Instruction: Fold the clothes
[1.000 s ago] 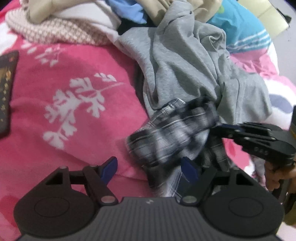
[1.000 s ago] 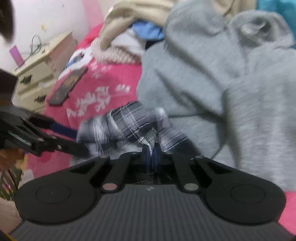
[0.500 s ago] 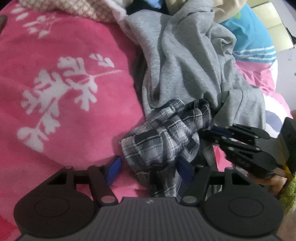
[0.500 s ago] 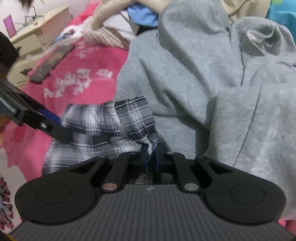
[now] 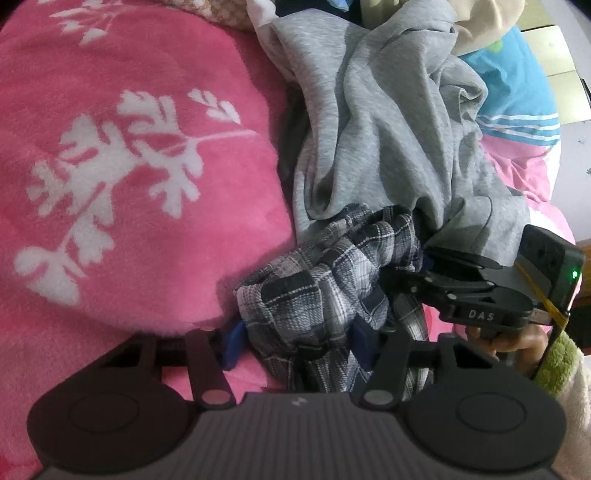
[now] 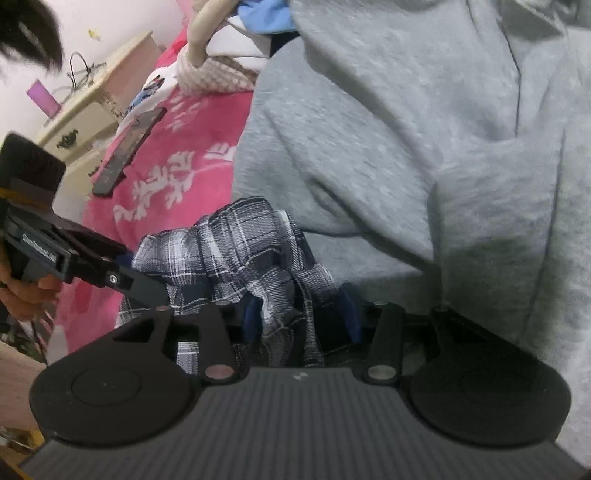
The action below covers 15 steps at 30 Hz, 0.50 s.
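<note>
A crumpled black-and-white plaid garment lies on the pink blanket, against the edge of a big grey sweatshirt. My left gripper is open, its blue pads on either side of the plaid bunch. My right gripper reaches in from the right, its tips at the plaid cloth's far end. In the right wrist view my right gripper is open, with folds of the plaid garment hanging between its pads. The grey sweatshirt fills the right of that view. The left gripper's body shows at the left.
A pink blanket with white leaf prints covers the bed. A heap of other clothes and a blue striped piece lie at the back. A dark phone rests on the blanket near a cream nightstand.
My right gripper, shut on the plaid cloth before, has opened. My left gripper has moved forward around the plaid bunch and its pads have narrowed slightly.
</note>
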{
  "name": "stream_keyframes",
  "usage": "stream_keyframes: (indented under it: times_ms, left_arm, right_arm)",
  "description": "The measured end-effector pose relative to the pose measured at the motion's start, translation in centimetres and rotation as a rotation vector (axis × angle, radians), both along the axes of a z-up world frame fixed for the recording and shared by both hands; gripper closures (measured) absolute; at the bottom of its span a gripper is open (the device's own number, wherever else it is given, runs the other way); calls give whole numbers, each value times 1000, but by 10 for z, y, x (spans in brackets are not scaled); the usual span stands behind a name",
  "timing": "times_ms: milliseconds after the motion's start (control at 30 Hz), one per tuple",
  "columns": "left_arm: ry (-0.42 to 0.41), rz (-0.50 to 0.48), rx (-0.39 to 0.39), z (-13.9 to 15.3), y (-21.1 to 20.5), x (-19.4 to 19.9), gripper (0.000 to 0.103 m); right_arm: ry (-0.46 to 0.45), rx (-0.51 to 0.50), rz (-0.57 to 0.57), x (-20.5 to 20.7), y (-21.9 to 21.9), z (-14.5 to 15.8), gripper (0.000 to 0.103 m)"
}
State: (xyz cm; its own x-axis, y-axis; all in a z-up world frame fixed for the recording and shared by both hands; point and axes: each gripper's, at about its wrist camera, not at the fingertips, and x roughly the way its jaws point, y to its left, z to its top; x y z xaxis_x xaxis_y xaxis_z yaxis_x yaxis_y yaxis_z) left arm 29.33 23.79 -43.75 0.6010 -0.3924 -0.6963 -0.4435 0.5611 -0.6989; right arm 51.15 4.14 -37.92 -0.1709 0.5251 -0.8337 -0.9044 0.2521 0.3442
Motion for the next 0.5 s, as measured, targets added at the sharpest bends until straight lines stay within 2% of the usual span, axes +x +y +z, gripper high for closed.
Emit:
stream_keyframes:
  times_ms: [33, 67, 133, 200, 267, 500]
  left_arm:
    - [6, 5, 3, 0, 2, 1, 49]
    - [18, 12, 18, 1, 1, 3, 55]
    - [40, 25, 48, 4, -2, 6, 62]
    - [45, 40, 78, 8, -7, 6, 73]
    - [38, 64, 86, 11, -10, 3, 78]
    - [-24, 119, 77, 43, -13, -16, 83]
  right_arm:
    - [9, -1, -3, 0, 0, 0, 59]
    - [15, -1, -3, -1, 0, 0, 59]
    - [26, -1, -4, -3, 0, 0, 64]
    - [38, -1, -5, -5, -1, 0, 85]
    - [49, -1, -6, -7, -1, 0, 90]
    - [64, 78, -74, -15, -15, 28, 95]
